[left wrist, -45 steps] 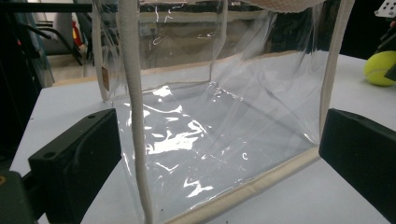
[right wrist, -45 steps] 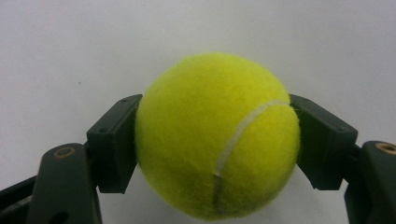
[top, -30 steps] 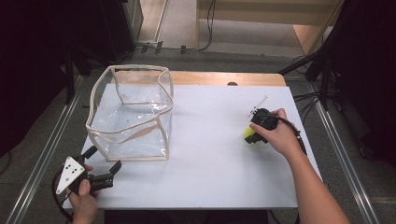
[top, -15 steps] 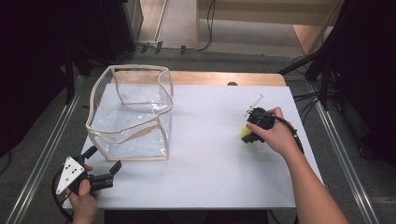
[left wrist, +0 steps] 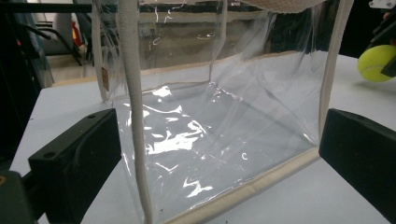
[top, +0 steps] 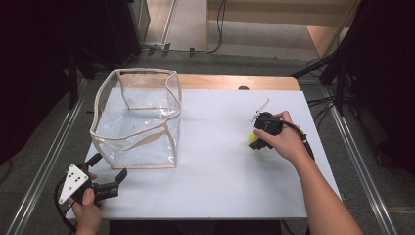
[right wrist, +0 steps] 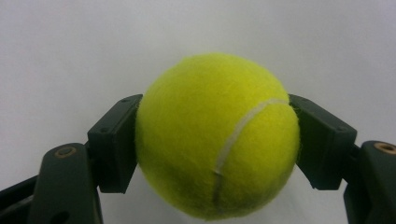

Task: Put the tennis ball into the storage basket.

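A yellow-green tennis ball (right wrist: 217,135) sits between the two black jaws of my right gripper (top: 258,139), which is shut on it over the right side of the white table (top: 220,171); the ball (top: 253,138) peeks out left of the hand. A clear plastic bag with cream trim (top: 137,117) stands open at the left. My left gripper (top: 108,171) rests at the front left corner, jaws wide open and pointing at the bag (left wrist: 210,116). The ball (left wrist: 376,63) also appears at the far right of the left gripper view.
The table ends in a wooden strip (top: 235,82) at the back. Metal rails (top: 364,161) run along both sides. Cables (top: 215,34) lie on the floor behind. Bare table surface lies between the bag and the right hand.
The right hand with the ball has shifted very slightly to the left. The left gripper and the bag have stayed put.
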